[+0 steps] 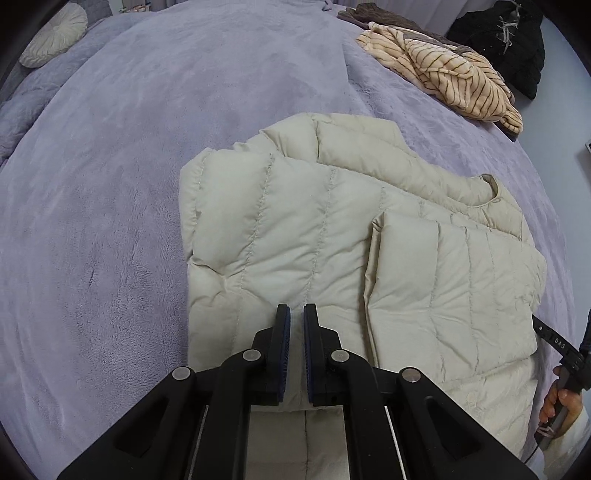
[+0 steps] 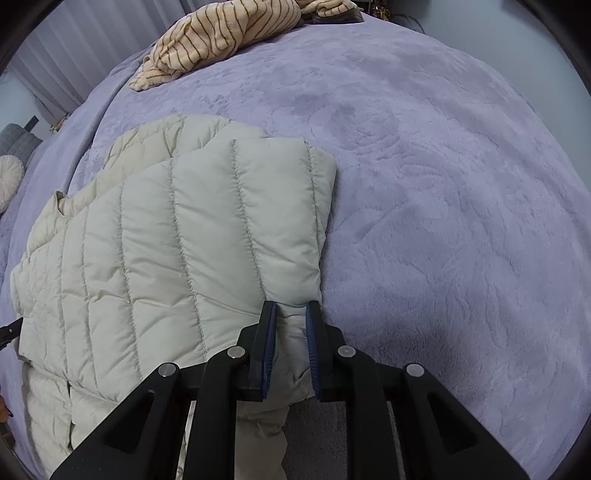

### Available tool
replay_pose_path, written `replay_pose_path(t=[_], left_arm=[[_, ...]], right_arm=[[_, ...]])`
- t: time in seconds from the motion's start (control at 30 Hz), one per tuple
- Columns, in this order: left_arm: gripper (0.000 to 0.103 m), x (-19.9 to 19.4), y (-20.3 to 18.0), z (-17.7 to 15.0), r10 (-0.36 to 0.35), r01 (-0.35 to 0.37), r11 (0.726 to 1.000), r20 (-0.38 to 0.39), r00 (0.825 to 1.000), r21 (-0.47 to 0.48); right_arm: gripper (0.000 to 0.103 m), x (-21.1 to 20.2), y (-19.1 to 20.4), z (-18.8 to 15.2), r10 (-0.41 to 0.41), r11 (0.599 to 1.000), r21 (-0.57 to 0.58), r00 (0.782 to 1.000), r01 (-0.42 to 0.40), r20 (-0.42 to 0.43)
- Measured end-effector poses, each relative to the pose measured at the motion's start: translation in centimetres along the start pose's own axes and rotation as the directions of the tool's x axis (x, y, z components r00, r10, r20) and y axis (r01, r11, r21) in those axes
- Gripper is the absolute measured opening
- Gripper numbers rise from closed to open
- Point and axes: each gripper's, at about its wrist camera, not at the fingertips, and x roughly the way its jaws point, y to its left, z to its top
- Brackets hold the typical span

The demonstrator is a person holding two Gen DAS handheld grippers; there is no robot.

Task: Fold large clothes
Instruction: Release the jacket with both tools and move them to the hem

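A cream quilted puffer jacket (image 1: 295, 229) lies on the lilac bed cover (image 1: 110, 184), with its sleeves folded in over the body. My left gripper (image 1: 296, 310) hovers over the jacket's near edge, jaws shut with only a thin slit and nothing pinched between them. In the right wrist view the jacket (image 2: 166, 240) fills the left half. My right gripper (image 2: 291, 306) is shut on a bunched fold at the jacket's near right corner, and the fabric fills the gap between the blue pads. A hand (image 1: 557, 402) holding the right gripper's handle shows at the left wrist view's right edge.
A cream garment with brown stripes (image 1: 450, 74) (image 2: 221, 33) lies heaped at the far side of the bed, with a brown one (image 1: 388, 18) and a black one (image 1: 509, 40) near it. A round pale cushion (image 1: 55, 33) sits at the head. Bare lilac cover (image 2: 443, 184) spreads right of the jacket.
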Motion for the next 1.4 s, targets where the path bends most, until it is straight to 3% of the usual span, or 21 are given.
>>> replay_pose_path(t=[0.17,0.57,0.63,0.67,0.7,0.73,0.77,0.93,1.03,1.1,1.4], left_arm=[[0.008,-1.2,-1.4,-0.6,-0.003,0.003,0.999,0.011,1.0,0.033],[0.009,-1.3,-1.9,-3.1,0.067,-0.067,0.995,-0.007,0.998,0.071],[0.009,-1.4,-1.7,-3.3,0.067,-0.067,0.995,-0.002,0.998,0.071],[0.034,-1.5,-1.6,-3.5,0.068,-0.068,0.995,-0.003,0.998,0.069],[0.093,-1.7,-1.5,-3.6,0.072,-0.072,0.995,-0.003,0.997,0.064],[0.102,-2.0,-1.3,-3.8,0.11,-0.11,0.992,0.011,0.994,0.054],[0.102,-2.6,-1.3,-4.0,0.135,-0.138,0.989,0.043,0.99,0.055],[0.102,-3.1,-1.1,-4.7,0.144,-0.145,0.987,0.024,0.989,0.066],[0.102,-3.7,-0.9,-5.3,0.168,-0.169,0.983,0.013,0.986,0.069],[0.102,-4.3,-0.6,-5.7,0.159,-0.159,0.986,0.005,0.987,0.056],[0.102,-7.2,-0.2,-7.7,0.162,-0.161,0.985,-0.004,0.987,0.059]], right_arm=[[0.018,-0.8,0.1,0.3,0.008,1.0,0.019,1.0,-0.008,-0.003],[0.019,-2.9,1.0,-0.1,0.041,0.998,0.04,0.999,-0.04,-0.027],[0.027,-3.3,1.3,-0.4,0.048,0.998,0.034,0.998,-0.047,-0.029],[0.042,-3.5,1.4,-0.6,0.053,0.998,0.032,0.998,-0.052,-0.029],[0.052,-3.7,1.6,-0.9,0.056,0.998,0.031,0.998,-0.055,-0.028],[0.053,-3.9,1.7,-1.0,0.06,0.998,0.027,0.998,-0.059,-0.026],[0.053,-4.1,2.0,-1.3,0.06,0.998,0.023,0.998,-0.06,-0.026],[0.053,-4.7,2.5,-2.0,0.07,0.997,0.028,0.997,-0.069,-0.037],[0.064,-5.1,2.6,-2.6,0.083,0.996,0.041,0.995,-0.081,-0.051],[0.078,-5.7,2.7,-3.2,0.095,0.994,0.055,0.994,-0.092,-0.053],[0.087,-9.2,3.3,-5.6,0.104,0.993,0.057,0.993,-0.102,-0.047]])
